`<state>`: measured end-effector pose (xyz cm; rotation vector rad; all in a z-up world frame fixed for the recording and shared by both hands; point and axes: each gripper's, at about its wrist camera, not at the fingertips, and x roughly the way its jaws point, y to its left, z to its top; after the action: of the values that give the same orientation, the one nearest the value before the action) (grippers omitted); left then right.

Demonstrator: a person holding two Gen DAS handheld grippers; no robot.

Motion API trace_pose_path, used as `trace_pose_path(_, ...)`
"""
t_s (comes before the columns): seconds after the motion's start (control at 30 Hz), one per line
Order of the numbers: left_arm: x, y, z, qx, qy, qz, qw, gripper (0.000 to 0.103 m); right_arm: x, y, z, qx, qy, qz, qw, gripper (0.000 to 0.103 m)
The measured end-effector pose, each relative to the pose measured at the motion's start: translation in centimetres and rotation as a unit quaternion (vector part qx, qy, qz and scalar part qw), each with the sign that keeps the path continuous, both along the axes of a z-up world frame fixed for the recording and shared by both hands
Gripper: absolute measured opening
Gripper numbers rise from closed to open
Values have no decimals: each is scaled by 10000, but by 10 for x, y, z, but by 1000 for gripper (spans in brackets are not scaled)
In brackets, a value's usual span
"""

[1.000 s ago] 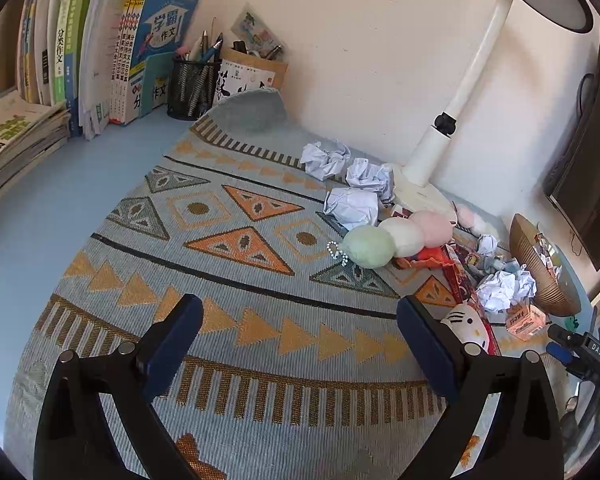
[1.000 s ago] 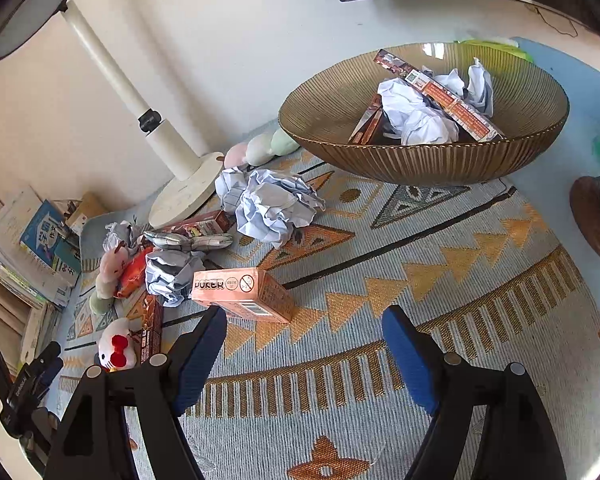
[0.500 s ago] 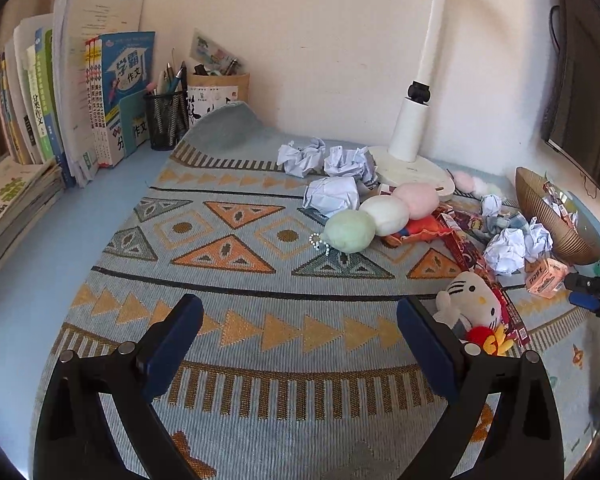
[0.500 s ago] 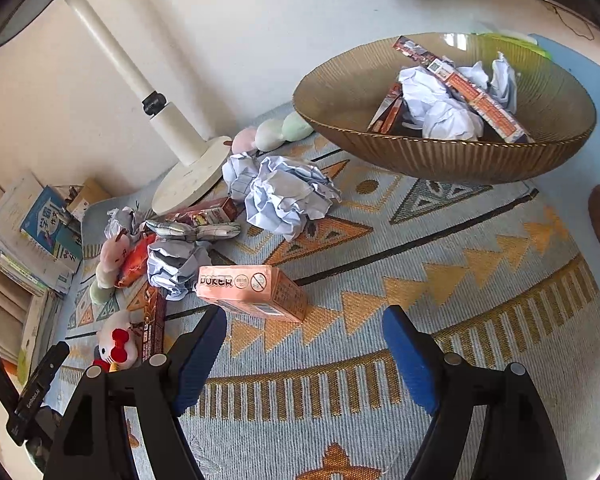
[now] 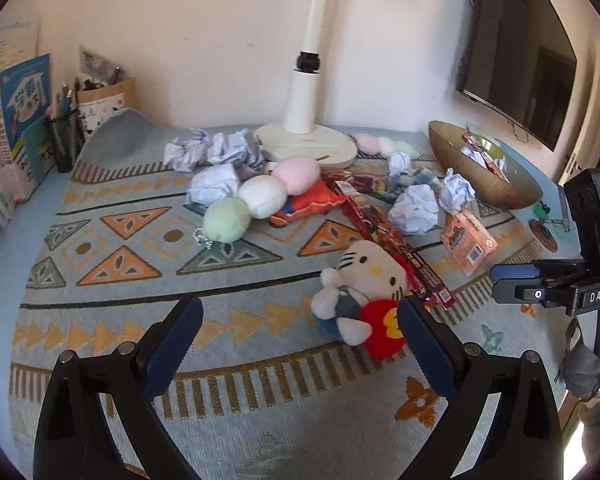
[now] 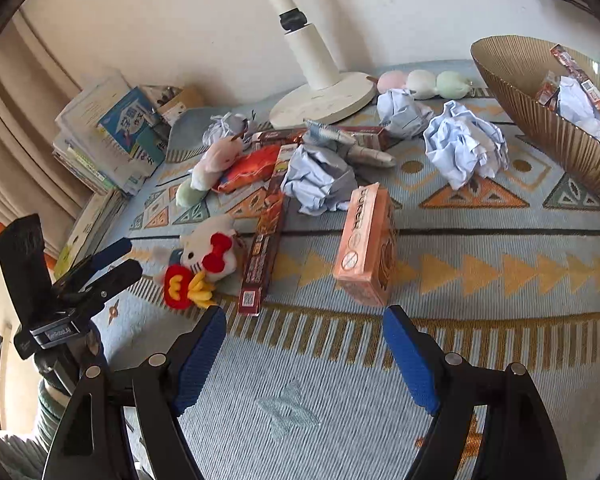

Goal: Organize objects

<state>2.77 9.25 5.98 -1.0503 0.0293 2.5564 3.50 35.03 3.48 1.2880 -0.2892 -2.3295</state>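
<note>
Left gripper (image 5: 300,320), jaws spread wide and empty, above a patterned mat (image 5: 120,280). A white cat plush (image 5: 360,280) lies just beside its right finger. Crumpled paper balls (image 5: 414,210), an orange box (image 5: 468,240) and a lamp base (image 5: 308,146) lie nearer the mat's far edge; a brown bowl (image 5: 500,192) occupies the far right corner.

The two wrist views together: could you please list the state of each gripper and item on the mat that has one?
Left gripper: open, empty.
Right gripper: open, empty.
Orange box: closed, lying flat on the mat.
Cat plush: lying by the left gripper's fingertip.
Bowl: holding crumpled paper and wrappers.
Paper balls: crumpled, loose on the mat.
Long red box: lying flat.
</note>
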Motion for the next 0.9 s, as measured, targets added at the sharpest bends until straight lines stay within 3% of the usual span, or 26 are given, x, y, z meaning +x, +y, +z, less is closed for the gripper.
trace_pose_path(0.13,-16,30,-16,-380,-293,-595,9971,99,-1,15,0,313,55,-341,9989,79)
trace_pose_path(0.2,-25,38,-22,-417,-536,-736,9950,98,-14,29,-2,53,-79,-576,9983,79)
trace_pose_path(0.27,-28,41,-21,-349,-484,-802,9950,97,-26,40,-7,-465,-288,-706,9960,80)
trace_pose_path(0.33,-30,44,-19,-255,-441,-880,9948,81,-33,43,-9,-853,-351,-798,9925,79)
trace_pose_path(0.4,-35,46,-22,-164,-571,-986,9934,64,-34,39,-5,-547,-191,-1022,9931,79)
trace_pose_path(0.43,-37,47,-25,-137,-654,-1014,9926,61,-33,38,-1,-237,-78,-1195,9925,79)
trace_pose_path(0.53,-34,46,-24,-115,-597,-1071,9924,61,-22,54,10,117,240,-1738,9844,79)
trace_pose_path(0.63,-33,47,-24,-166,-577,-1058,9926,61,-15,78,15,467,222,-2308,9716,79)
trace_pose_path(0.77,-33,47,-24,-172,-563,-1039,9928,61,-9,69,29,-75,349,-1795,9831,79)
trace_pose_path(0.9,-33,48,-24,-242,-534,-1023,9930,61,-20,21,25,639,333,-1377,9879,79)
